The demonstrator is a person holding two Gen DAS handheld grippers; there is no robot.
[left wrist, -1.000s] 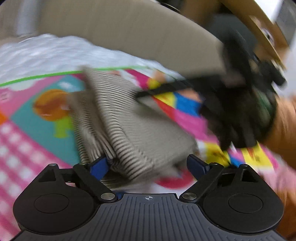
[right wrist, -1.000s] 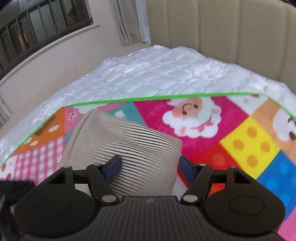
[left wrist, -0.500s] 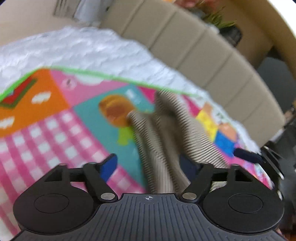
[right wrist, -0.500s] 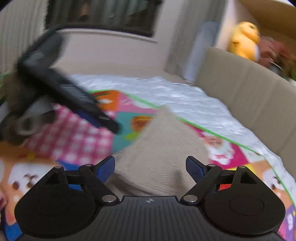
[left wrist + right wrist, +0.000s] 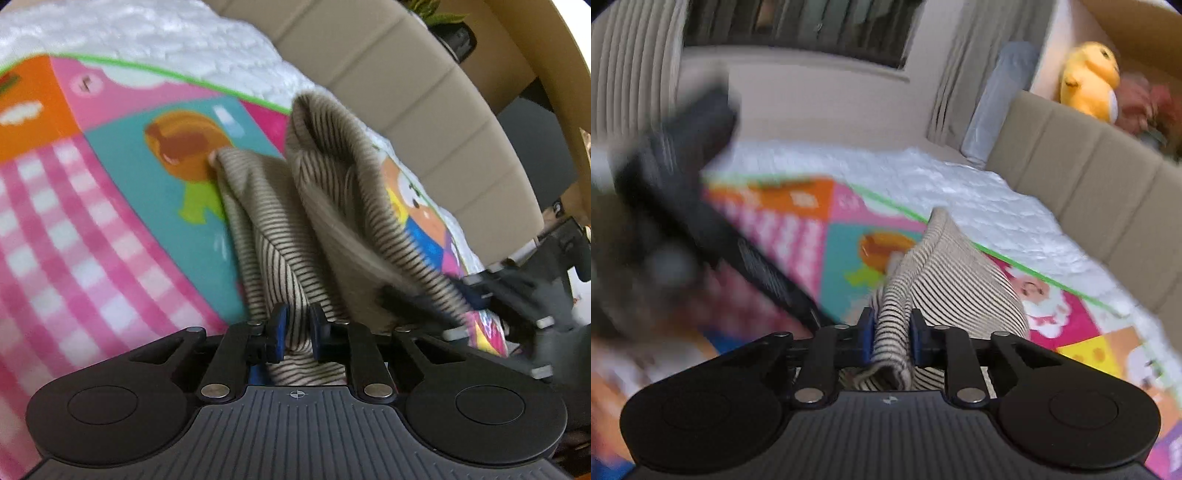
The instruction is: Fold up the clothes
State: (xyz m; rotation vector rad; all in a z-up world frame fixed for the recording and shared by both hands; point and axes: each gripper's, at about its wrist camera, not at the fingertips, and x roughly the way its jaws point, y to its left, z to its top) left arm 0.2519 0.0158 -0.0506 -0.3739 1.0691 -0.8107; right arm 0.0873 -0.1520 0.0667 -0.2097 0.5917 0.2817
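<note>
Both grippers clamp the same striped beige garment [image 5: 325, 206], which lies bunched in upright folds on a bright cartoon play mat [image 5: 110, 236] spread over a white quilted bed cover [image 5: 177, 40].

Left gripper [image 5: 295, 328]: blue pads narrow, pinched on a fold of the striped cloth at the garment's near edge. To its right, blurred w/ motion, the right gripper's black body shows at the cloth's other side.

Right gripper [image 5: 892, 332]: pads close together, gripping a ridge of the garment that stands up between them. Left gripper's body is a dark blur at upper left of that view.

Bkgd: beige padded headboard [image 5: 1100, 192], yellow plush toy [image 5: 1089, 85] on top of it, window [image 5: 798, 26] on far wall.
</note>
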